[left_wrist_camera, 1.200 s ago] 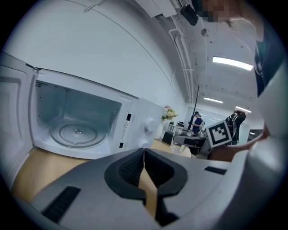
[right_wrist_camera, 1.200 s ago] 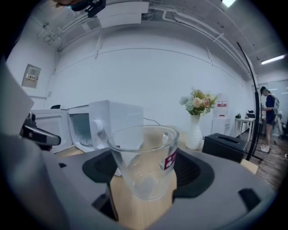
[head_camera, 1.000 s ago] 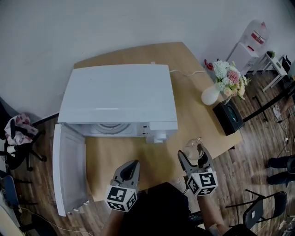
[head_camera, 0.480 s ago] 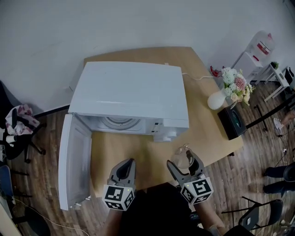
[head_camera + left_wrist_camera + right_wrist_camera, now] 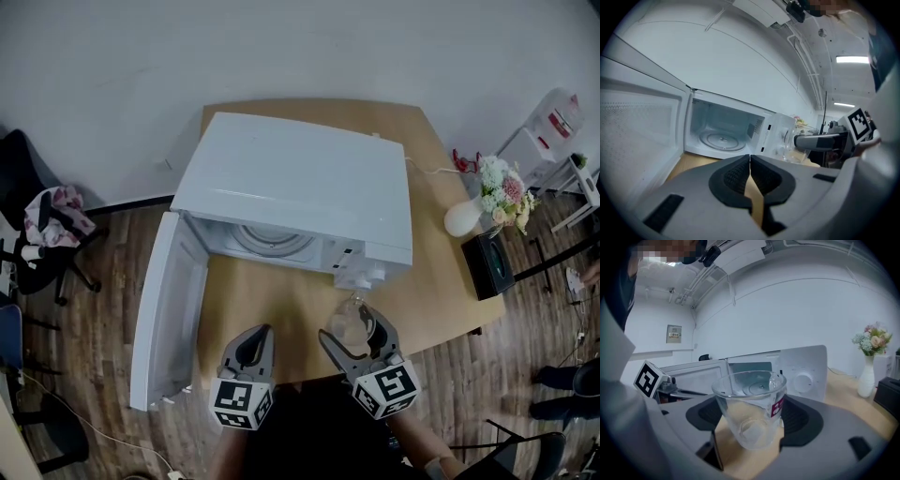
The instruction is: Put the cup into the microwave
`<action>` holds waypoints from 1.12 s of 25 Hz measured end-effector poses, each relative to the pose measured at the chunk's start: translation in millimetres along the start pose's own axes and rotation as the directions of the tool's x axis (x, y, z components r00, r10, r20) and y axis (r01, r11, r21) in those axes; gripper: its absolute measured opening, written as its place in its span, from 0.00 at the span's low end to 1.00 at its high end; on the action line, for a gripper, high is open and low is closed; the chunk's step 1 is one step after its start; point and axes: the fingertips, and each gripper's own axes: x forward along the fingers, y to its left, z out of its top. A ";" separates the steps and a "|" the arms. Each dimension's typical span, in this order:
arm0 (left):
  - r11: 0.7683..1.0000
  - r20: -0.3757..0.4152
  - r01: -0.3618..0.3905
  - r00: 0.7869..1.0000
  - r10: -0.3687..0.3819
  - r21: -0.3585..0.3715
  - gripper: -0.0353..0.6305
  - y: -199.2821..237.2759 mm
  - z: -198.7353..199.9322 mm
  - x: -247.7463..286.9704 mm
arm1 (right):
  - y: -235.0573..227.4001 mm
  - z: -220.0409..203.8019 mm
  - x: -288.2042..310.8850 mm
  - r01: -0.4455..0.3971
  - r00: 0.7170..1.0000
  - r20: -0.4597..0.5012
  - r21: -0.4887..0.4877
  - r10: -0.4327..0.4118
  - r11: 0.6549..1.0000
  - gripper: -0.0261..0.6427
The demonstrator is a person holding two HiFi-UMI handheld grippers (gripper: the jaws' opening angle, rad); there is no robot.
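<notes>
A clear glass cup with a red label sits upright between the jaws of my right gripper, which is shut on it. In the head view the cup hangs over the wooden table just in front of the microwave's control panel, held by the right gripper. The white microwave has its door swung open to the left, showing the glass turntable inside. My left gripper hovers near the table's front edge, shut with nothing in it; its pads meet.
A white vase of flowers and a black box stand at the table's right end. The microwave's cable trails along the back right. An office chair stands on the wooden floor to the left.
The right gripper with the cup has moved left, from the table's right part to in front of the microwave's panel. The head view has shifted left. The left gripper has kept its place.
</notes>
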 end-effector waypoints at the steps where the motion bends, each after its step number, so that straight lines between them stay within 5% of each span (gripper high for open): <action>1: 1.000 0.003 -0.013 1.000 0.013 -0.009 0.06 2.7 -0.6 -2.8 | 4.6 0.9 4.1 -0.018 1.000 0.000 -0.005 0.018 1.000 0.55; 13: 0.985 0.027 -0.152 0.988 0.154 -0.077 0.06 27.9 -2.6 -38.2 | 41.7 19.4 59.9 -0.162 0.987 0.000 -0.048 0.162 0.986 0.55; 28: 0.969 0.043 -0.216 0.974 0.223 -0.118 0.06 39.5 4.4 -40.9 | 49.4 32.5 141.4 -0.176 0.984 0.016 -0.090 0.178 0.980 0.55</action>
